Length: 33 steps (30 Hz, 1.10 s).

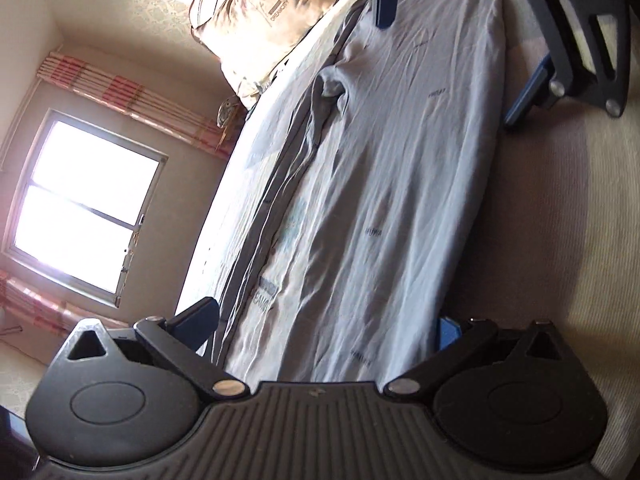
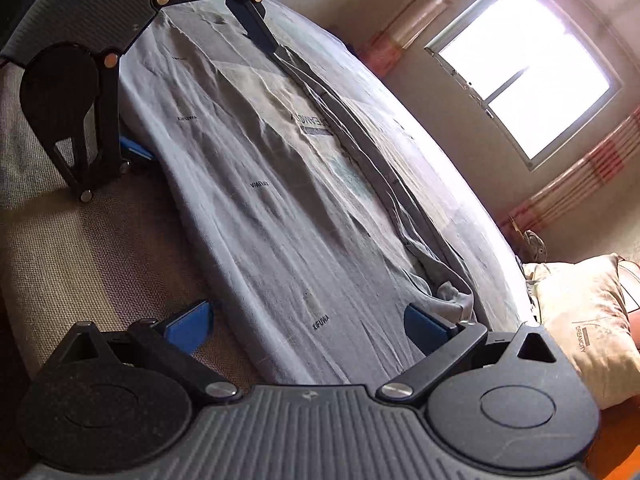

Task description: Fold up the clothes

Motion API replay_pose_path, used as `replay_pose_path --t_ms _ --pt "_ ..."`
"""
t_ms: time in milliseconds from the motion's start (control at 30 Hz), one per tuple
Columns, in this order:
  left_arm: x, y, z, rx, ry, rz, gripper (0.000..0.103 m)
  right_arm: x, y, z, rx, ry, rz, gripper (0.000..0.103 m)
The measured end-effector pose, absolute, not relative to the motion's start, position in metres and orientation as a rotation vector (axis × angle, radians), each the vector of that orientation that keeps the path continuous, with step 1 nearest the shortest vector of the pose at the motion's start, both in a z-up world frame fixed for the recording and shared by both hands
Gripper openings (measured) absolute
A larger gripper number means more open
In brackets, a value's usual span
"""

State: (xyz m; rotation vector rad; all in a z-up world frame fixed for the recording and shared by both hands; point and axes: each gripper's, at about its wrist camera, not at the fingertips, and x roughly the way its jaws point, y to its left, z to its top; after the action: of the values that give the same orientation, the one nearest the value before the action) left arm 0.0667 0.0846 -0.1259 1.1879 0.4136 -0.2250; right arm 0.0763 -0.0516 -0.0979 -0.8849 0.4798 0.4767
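Sunlit and cramped, the bedroom shows a bright window (image 1: 86, 208) at the left of my left wrist view, striped curtains (image 1: 120, 92) above it and a pillow (image 1: 268, 20) at the far end. My left gripper (image 1: 324, 326) is spread wide, its blue fingers (image 1: 196, 320) straddling the near end of the grey garment (image 1: 380, 168) without closing on it. The garment lies flat on a woven beige bed surface (image 1: 560, 240), its long axis running from my gripper to the far end, a darker folded strip along its left edge. At the far end I see the right gripper (image 1: 452, 56), also spread across the cloth.

From the right wrist view, the window (image 2: 524, 68) sits at the upper right and the pillow (image 2: 584, 320) at the right. My right gripper (image 2: 308, 326) is wide apart, one blue finger (image 2: 426, 326) touching the cloth near its bunched collar. The garment (image 2: 260, 184) stretches away lengthwise toward the left gripper (image 2: 196, 80), open at the far end.
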Motion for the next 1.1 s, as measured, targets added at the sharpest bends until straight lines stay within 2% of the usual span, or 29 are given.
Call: replay_pose_path --t_ms 100,367,467,800,900,1000,1100 --pt "0.073 0.097 -0.122 1.171 0.454 -0.186 0.103 0.079 -0.038 -0.098 -0.909 0.456 0.49 0.103" --pt "0.076 0.078 -0.128 1.283 0.377 -0.274 0.103 0.082 0.007 -0.107 -1.048 0.371 0.521 0.103" --pt "0.076 0.099 -0.129 1.307 0.416 -0.239 0.103 0.085 -0.018 -0.106 -1.066 0.378 0.463 0.103" --pt "0.068 0.206 -0.134 1.391 0.541 -0.12 0.103 0.104 -0.167 -0.108 -1.118 0.585 0.164 0.103" --pt "0.07 0.223 -0.13 1.372 0.578 -0.115 0.103 0.11 -0.19 -0.107 -1.072 0.614 0.151 0.103" --pt "0.072 0.235 -0.14 1.502 0.589 -0.067 0.102 0.112 -0.191 -0.112 -1.123 0.602 0.159 0.103" --pt "0.078 0.244 -0.136 1.431 0.632 -0.039 0.102 0.117 -0.187 -0.115 -1.153 0.59 0.171 0.103"
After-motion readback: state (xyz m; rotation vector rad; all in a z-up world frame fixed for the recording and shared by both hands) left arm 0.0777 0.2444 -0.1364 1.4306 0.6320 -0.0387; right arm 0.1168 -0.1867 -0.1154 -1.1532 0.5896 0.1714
